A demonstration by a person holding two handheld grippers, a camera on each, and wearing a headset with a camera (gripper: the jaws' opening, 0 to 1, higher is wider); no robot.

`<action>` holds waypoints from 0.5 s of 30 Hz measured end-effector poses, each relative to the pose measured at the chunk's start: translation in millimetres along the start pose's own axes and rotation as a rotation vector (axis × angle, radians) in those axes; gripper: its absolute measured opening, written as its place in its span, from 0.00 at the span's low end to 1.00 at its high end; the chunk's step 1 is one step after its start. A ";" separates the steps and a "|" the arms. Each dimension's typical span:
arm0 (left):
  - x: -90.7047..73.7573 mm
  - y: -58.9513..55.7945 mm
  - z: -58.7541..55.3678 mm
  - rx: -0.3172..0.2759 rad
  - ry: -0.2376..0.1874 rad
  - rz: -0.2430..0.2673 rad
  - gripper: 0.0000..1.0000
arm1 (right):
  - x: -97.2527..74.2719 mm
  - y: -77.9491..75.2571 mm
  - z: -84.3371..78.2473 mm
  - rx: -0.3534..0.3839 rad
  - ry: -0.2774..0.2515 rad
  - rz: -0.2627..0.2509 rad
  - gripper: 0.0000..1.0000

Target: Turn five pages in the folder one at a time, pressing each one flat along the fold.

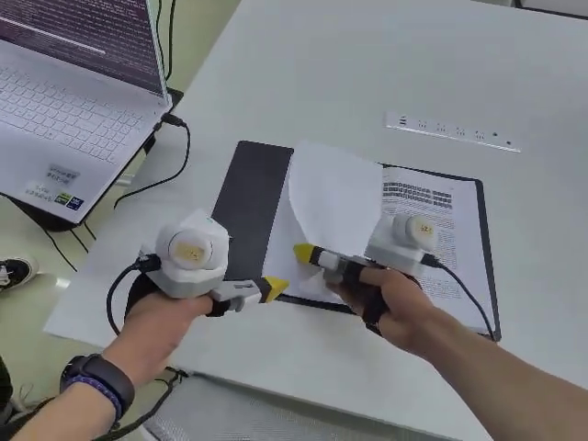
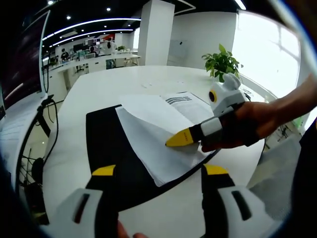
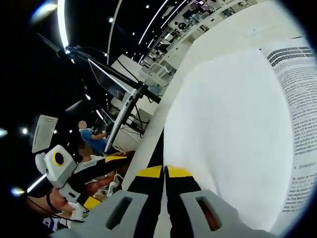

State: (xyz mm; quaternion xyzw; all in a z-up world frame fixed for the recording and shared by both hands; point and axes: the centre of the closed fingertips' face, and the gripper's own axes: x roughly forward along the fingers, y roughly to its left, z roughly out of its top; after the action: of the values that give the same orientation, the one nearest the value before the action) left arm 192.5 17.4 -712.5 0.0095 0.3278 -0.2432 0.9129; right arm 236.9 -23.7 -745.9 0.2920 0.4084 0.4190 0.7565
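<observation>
With the right gripper (image 1: 307, 253) clenched on the lifted page (image 1: 335, 197) of the folder (image 1: 246, 197) by the table's (image 1: 367, 64) front edge, we carry it leftward (no tugging), then flatten the fold with the left gripper (image 1: 274, 288), its jaws spread.

Left gripper (image 2: 159, 171): its two yellow-tipped jaws rise from the bottom, set wide apart with nothing between them, above the near edge of an open black folder (image 2: 101, 141) lying on a white table (image 2: 99, 84). A white sheet (image 2: 146, 131) slants across the folder, over the black cover on the left. A printed page (image 2: 185, 100) lies flat behind it. The right gripper (image 2: 179, 139) comes in from the right in a hand (image 2: 257, 124), its yellow tips drawn together into one point on the sheet near its lower edge. Black cable (image 2: 47, 116) along the table's left. Potted plant (image 2: 221, 62) beyond the far rim.
</observation>
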 end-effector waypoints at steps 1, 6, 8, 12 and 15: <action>0.1 0.7 -0.8 -0.005 0.000 0.001 0.67 | 1.1 -1.5 -0.4 0.005 0.001 -0.001 0.00; 0.7 1.2 -4.5 -0.006 0.011 -0.001 0.67 | 8.5 -9.4 -2.9 0.016 0.016 -0.011 0.00; 0.2 1.6 -4.6 -0.006 0.011 -0.001 0.67 | 10.9 -12.3 -5.1 0.018 0.026 -0.016 0.00; -0.2 3.7 -5.5 -0.012 0.011 0.002 0.67 | 12.4 -14.6 -9.2 0.020 0.037 -0.025 0.00; -0.5 4.3 -6.8 -0.012 0.016 0.003 0.67 | 13.0 -14.3 -11.4 0.028 0.041 -0.027 0.00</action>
State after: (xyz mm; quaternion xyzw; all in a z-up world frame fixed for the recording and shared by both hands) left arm 190.0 22.6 -718.1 0.0068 0.3367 -0.2398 0.9105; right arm 236.9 -18.1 -767.6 0.2882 0.4337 0.4088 0.7495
